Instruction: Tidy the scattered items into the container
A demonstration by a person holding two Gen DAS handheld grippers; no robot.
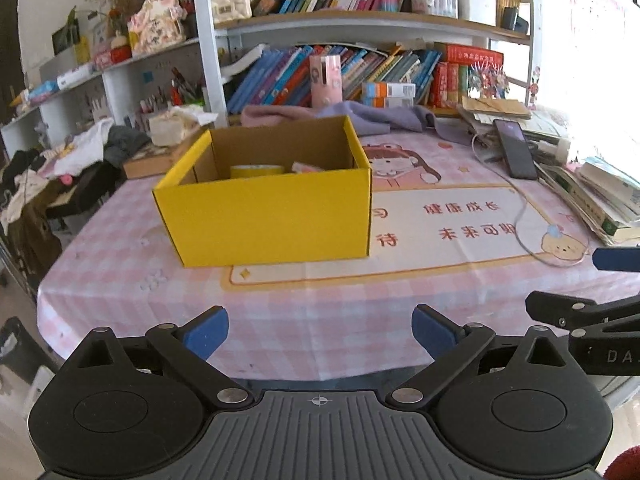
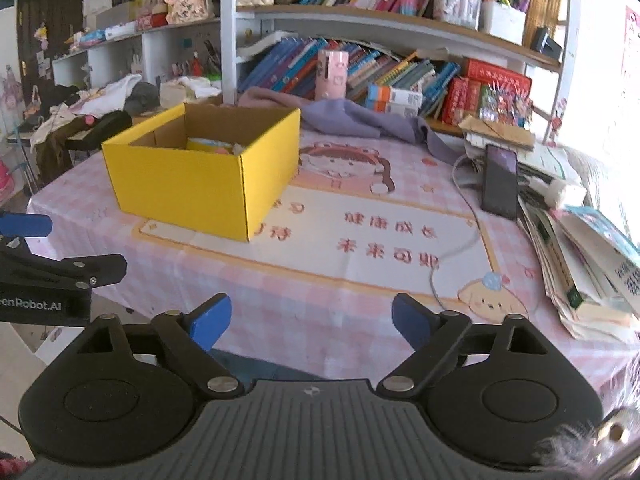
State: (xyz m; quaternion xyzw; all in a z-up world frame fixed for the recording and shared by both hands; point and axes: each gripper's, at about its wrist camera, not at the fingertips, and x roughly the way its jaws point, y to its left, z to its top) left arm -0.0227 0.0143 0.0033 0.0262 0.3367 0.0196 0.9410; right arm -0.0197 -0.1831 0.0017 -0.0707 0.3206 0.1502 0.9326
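Task looks near done: tape roll (image 1: 257, 170) etc. seen in yellow box (image 1: 264, 216); left gripper (image 1: 320, 334) & right gripper (image 2: 311, 320) held wide, empty (phone (image 2: 499, 182) left out).

The near wall of the yellow box (image 1: 272, 216) hides most of what lies inside: only the top of a yellow tape roll (image 1: 256, 170) and a pinkish scrap (image 1: 306, 167) show. From the right wrist view, the contents (image 2: 212, 146) are too blurred to name. The other tool (image 1: 608, 312) is cut off by the picture's edge.
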